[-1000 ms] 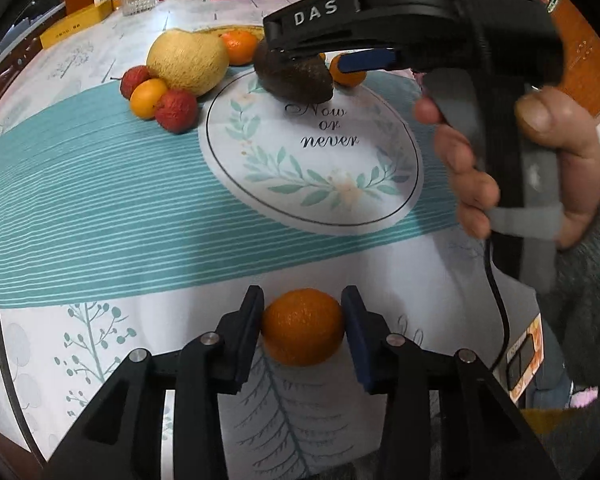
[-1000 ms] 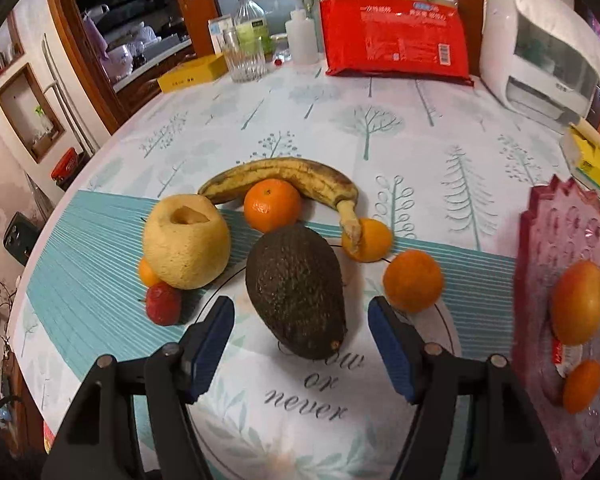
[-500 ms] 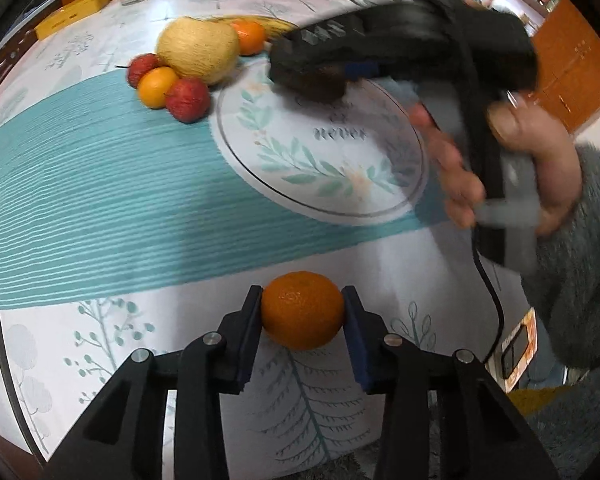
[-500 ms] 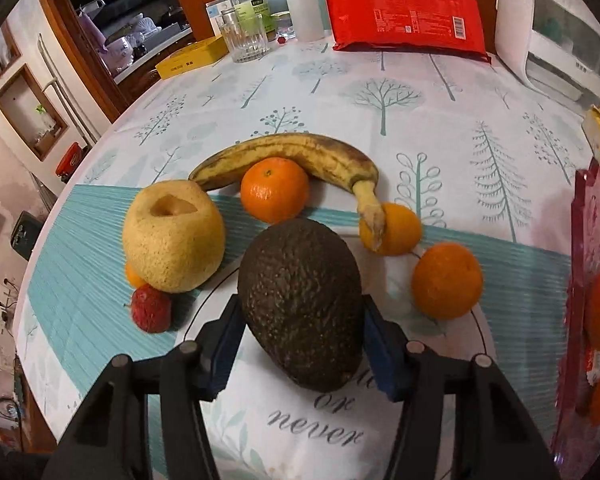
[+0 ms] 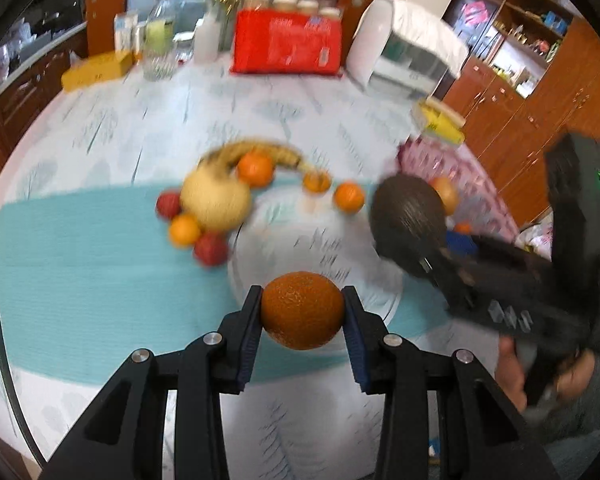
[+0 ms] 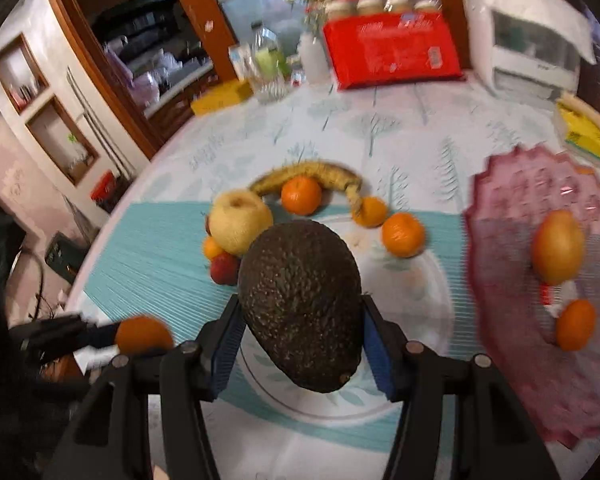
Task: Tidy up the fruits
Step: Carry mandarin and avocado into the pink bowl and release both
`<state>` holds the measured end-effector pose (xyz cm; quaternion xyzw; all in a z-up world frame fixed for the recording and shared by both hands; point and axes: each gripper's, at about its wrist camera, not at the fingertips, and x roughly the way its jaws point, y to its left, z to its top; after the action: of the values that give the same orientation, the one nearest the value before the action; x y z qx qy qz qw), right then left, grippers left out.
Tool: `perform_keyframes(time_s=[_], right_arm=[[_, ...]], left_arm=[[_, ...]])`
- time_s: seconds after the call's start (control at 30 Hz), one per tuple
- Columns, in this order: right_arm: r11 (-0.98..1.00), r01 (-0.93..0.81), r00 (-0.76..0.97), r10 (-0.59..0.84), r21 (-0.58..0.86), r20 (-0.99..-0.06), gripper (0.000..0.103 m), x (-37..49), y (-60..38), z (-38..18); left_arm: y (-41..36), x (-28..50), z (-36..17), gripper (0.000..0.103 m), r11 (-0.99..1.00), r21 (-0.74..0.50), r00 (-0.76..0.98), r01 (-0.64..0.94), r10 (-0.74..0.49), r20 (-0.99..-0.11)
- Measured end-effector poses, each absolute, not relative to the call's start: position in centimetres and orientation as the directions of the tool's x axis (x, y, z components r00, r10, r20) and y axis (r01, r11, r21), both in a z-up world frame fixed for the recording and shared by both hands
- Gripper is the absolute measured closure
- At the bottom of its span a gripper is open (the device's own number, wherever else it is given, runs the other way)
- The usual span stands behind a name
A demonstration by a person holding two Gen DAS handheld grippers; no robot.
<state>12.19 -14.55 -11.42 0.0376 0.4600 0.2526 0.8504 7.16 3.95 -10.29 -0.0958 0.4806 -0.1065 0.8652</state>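
Observation:
My left gripper (image 5: 302,316) is shut on an orange tangerine (image 5: 302,310) and holds it above the table. My right gripper (image 6: 300,320) is shut on a dark avocado (image 6: 300,300), lifted off the table; the avocado also shows in the left wrist view (image 5: 408,216). A pink fruit tray (image 6: 508,240) at the right holds a yellow-red fruit (image 6: 558,246) and a small orange (image 6: 576,324). On the cloth lie a banana (image 6: 312,174), a pale melon-like fruit (image 6: 240,220), tangerines (image 6: 403,234) and red fruits (image 6: 224,270).
A red bag (image 6: 392,52), a white appliance (image 6: 532,48), bottles and a glass (image 6: 268,68) stand at the table's back. A yellow packet (image 6: 588,136) lies beyond the tray. The round table's edge runs along the left.
The right gripper closed on the avocado and lifted it off the cloth toward the right. The left gripper rose with the tangerine, and both views tilted up.

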Motion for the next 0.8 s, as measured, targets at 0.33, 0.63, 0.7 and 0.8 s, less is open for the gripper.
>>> perform_keyframes(time_s=[0.33,0.63,0.7,0.8], right_arm=[[0.936,-0.21,0.622,0.35,0.281,-0.701,0.047,11.5,-23.7,-5.5],[0.977,0.055,0.669,0.116,0.205,-0.734,0.047,14.6,-32.0,-6.7],[0.975,0.11,0.654,0.076,0.194,-0.752,0.046,15.6,-33.3,-7.9],[0.964,0.182,0.62,0.04,0.194,-0.784,0.046,17.0,-35.3,-9.9]], left_arm=[[-5.4,13.3,-3.8,0.066,0.929,-0.222,0.554,0.295,-0.355,-0.753],[-14.7,19.9,-6.5,0.066,0.923,-0.139,0.49,0.359,-0.314,-0.813],[-16.1,20.6,-8.0,0.066,0.923,-0.117,0.466,0.365,-0.291,-0.836],[-18.2,21.3,-10.2,0.066,0.919,-0.085,0.434,0.386,-0.262,-0.862]])
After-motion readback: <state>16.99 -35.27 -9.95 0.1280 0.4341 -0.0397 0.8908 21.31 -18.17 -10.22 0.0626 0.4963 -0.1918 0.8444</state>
